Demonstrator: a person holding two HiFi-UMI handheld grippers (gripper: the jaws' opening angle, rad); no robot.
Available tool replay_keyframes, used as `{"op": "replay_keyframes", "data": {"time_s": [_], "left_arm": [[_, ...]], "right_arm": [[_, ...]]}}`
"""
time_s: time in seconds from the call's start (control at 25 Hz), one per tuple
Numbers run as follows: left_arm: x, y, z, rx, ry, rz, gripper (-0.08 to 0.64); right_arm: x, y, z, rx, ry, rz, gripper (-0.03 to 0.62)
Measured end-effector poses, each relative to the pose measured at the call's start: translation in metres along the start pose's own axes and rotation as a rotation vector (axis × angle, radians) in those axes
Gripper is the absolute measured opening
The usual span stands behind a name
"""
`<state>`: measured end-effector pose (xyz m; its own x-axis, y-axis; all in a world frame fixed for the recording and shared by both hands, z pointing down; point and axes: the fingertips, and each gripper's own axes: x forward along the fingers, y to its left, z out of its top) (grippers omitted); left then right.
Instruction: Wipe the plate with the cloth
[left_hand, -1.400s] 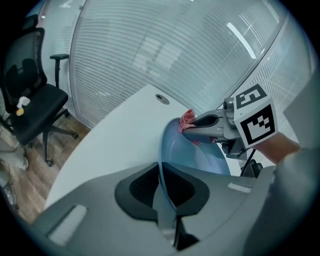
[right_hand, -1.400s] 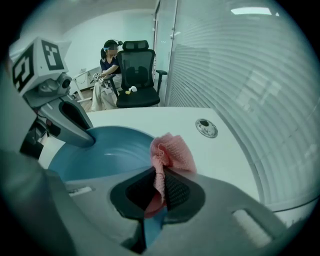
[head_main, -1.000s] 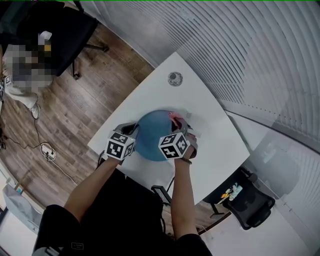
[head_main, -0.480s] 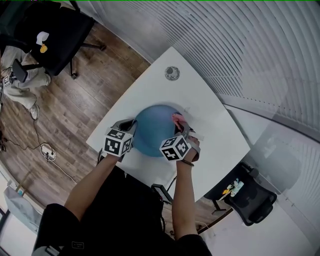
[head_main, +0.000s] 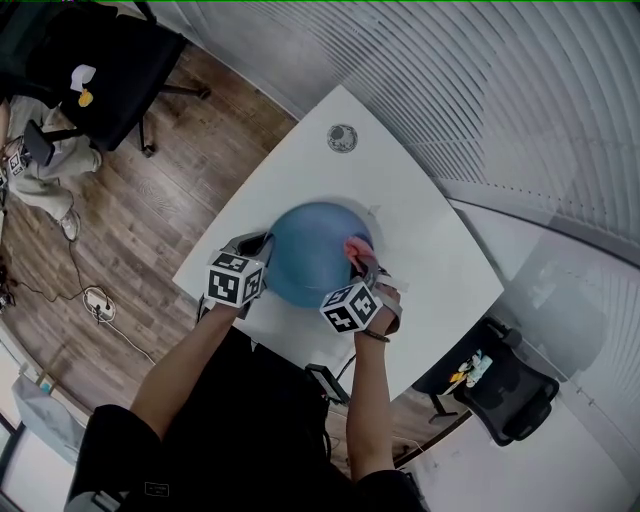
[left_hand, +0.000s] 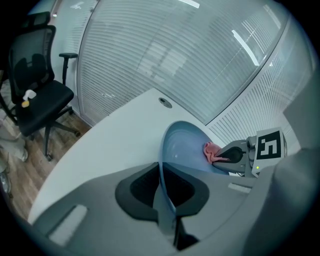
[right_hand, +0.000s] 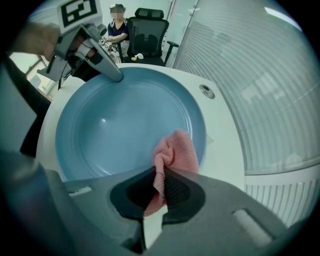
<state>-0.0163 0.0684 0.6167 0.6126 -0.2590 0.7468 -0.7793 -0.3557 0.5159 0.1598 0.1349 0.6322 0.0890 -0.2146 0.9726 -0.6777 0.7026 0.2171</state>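
Your left gripper (left_hand: 165, 210) has its jaws clamped on the near left rim of the blue plate (head_main: 310, 255). The plate sits at the middle of the white counter (head_main: 330, 180). Your right gripper (right_hand: 157, 200) points steeply down, its jaws closed on 1 pink cloth (right_hand: 172, 152). The cloth's free end lies bunched against the plate's inner surface, just inside the right rim. The 2 grippers stand on opposite sides of the plate. 1 round fitting (head_main: 341, 137) is set in the counter's far corner, well apart from the plate.
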Motion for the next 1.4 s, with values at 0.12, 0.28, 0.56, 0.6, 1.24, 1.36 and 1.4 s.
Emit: {"op": "replay_keyframes", "data": {"time_s": [0.12, 0.28, 0.56, 0.6, 1.24, 1.36, 1.4], "left_arm": [[0.001, 0.0, -0.001, -0.005, -0.001, 0.0, 0.015], [0.001, 0.0, 0.0, -0.008, -0.005, 0.003, 0.015], [0.001, -0.001, 0.0, -0.009, -0.004, 0.0, 0.014], [0.001, -0.001, 0.0, -0.01, -0.005, -0.001, 0.014], [0.004, -0.003, -0.002, -0.022, -0.009, 0.005, 0.014], [0.003, -0.002, -0.002, -0.026, -0.009, 0.004, 0.014], [0.003, -0.002, -0.001, -0.029, -0.009, 0.004, 0.014]], "right_arm": [[0.0, 0.007, -0.004, -0.005, 0.012, 0.011, 0.021], [-0.005, 0.018, -0.008, -0.015, 0.022, 0.023, 0.021], [-0.011, 0.047, -0.017, -0.016, 0.036, 0.076, 0.021], [-0.012, 0.051, -0.018, -0.015, 0.037, 0.083, 0.021], [-0.022, 0.104, -0.008, -0.052, 0.026, 0.216, 0.021], [-0.024, 0.113, 0.0, -0.024, 0.014, 0.271, 0.021], [-0.025, 0.116, 0.002, -0.011, 0.012, 0.293, 0.021]]}}
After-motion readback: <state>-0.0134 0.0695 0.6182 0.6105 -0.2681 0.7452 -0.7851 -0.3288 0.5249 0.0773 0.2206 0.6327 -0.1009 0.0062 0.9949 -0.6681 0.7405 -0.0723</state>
